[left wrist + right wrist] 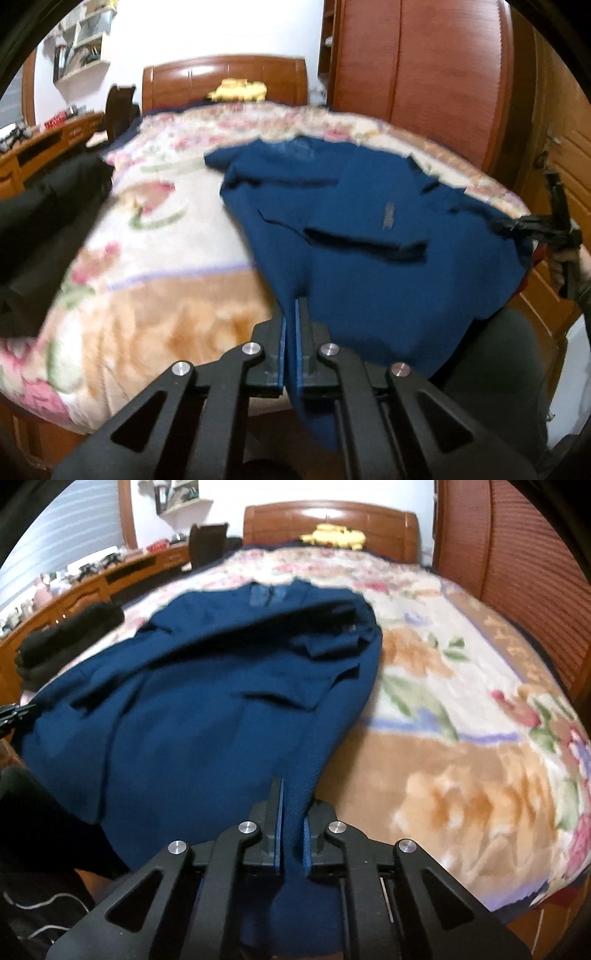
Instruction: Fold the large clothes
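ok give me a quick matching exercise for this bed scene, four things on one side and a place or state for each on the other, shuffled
Things:
1. blue garment
2. yellow toy
3. black clothing
4. floral blanket

Places or states:
A. covers the bed
B. by the headboard
C. pinched at its near edge by both tongs
D. piled at the bed's desk-side edge

Pairs: 1-C, 2-B, 3-D, 4-A

The bed (pixel 461 746) offers open blanket along its right side, from the foot edge toward the headboard (pixel 332 520). The blue garment (pixel 207 709) covers the middle near the foot edge. Dark clothing (pixel 48 229) blocks the left edge. A yellow toy (pixel 332 535) occupies the head end.
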### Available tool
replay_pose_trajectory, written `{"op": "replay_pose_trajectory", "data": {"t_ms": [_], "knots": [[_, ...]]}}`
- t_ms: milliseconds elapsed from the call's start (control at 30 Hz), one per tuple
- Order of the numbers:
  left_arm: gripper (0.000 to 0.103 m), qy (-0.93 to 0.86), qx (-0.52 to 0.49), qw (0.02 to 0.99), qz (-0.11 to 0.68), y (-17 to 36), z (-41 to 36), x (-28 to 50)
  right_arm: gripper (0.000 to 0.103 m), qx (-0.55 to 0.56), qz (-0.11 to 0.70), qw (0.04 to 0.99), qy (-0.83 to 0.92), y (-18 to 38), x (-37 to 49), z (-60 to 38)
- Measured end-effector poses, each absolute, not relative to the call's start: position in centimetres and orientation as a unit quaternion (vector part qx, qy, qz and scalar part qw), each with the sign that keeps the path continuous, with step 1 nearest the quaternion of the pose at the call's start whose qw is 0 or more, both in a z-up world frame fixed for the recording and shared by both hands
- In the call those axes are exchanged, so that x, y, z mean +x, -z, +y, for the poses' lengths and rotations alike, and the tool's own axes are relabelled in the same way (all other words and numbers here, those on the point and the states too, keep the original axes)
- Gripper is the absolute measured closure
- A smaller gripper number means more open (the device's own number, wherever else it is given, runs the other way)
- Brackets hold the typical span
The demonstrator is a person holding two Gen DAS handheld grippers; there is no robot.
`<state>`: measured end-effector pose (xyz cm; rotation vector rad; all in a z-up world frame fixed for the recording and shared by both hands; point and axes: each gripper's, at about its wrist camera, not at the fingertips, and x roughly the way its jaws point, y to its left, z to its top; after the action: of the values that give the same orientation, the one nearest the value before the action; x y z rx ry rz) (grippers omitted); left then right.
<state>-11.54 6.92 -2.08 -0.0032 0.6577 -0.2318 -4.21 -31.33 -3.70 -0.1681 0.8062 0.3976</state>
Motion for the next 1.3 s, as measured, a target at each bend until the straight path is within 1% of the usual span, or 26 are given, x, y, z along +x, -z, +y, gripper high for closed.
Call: {"op": "replay_pose_trajectory", "data": {"t_ms": [133,400,633,833,967,1133,1300], "knots": [[0.103,0.114,-0.003,0.952,0.285,-0.9,6.9,-12.9,0.099,-0.094,0.364,0.908,-0.183,1.6,-4.7,-30.7],[0.103,0.123,-0.012,0.962,0.244,-4.0,7.3,-14.3,0.100,-0.080,0.307,0.927,-0.202,-3.3,-6.5,-30.2],[0.103,0.132,-0.013,0.970,0.205,-7.9,7.5,-14.5,0.100,-0.070,0.266,0.934,-0.228,-7.2,-8.1,-29.5],[0.103,0.142,-0.005,0.977,0.160,-12.4,7.3,-14.8,0.100,-0.075,0.229,0.936,-0.255,-10.9,-9.8,-28.1],[0.103,0.132,0.007,0.981,0.140,-14.7,7.3,-13.5,0.100,-0.078,0.197,0.939,-0.273,-14.0,-10.2,-27.2],[0.103,0.114,0.005,0.983,0.145,-14.9,8.0,-9.3,0.100,-0.075,0.188,0.943,-0.263,-15.2,-6.6,-26.4],[0.103,0.090,0.010,0.981,0.172,-12.6,8.7,-4.0,0.100,-0.079,0.211,0.943,-0.245,-13.6,-0.9,-25.4]]}}
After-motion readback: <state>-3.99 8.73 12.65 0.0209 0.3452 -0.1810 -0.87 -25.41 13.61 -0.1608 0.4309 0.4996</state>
